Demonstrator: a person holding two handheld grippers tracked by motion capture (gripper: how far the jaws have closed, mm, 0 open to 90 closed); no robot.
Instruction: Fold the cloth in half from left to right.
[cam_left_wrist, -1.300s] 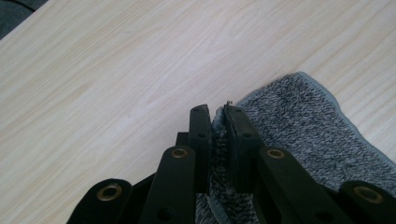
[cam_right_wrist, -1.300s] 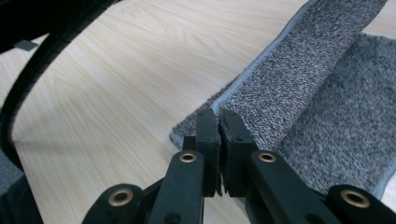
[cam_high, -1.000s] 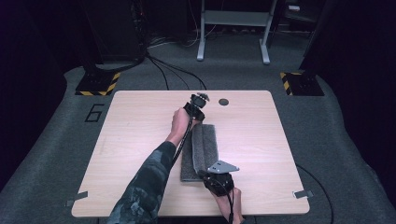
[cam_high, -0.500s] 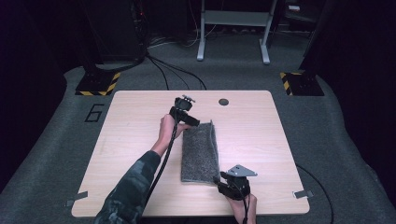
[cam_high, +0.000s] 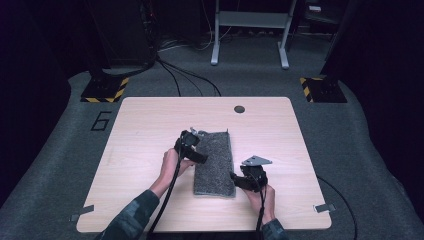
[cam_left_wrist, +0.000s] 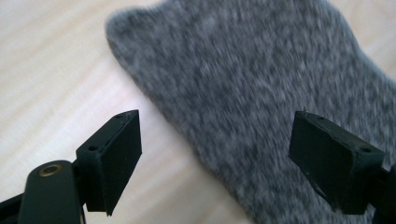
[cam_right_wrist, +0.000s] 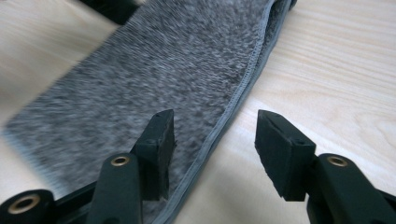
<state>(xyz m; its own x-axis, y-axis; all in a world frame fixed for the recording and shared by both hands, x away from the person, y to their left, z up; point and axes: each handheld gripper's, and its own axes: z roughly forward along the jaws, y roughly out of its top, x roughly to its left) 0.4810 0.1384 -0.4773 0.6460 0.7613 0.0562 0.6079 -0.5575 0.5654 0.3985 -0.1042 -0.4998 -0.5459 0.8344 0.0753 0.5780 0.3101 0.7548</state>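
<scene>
Tongs spread wide over a grey cloth

Grey cloth (cam_high: 215, 162) lies flat mid-surface (cam_high: 140, 130). Left tongs (cam_high: 191, 135) hover released at its far left corner; right tongs (cam_high: 234, 178) gape, straddling its stitched right edge near the near end, grasping nothing.

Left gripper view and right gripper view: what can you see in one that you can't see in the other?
The left gripper view looks at a rounded, plain edge of the grey fuzzy cloth, with the left gripper wide open above it. The right gripper view has a stitched grey hem along the cloth's side, running between the open jaws of the right gripper. Both show the same cloth on the pale wooden table.
</scene>
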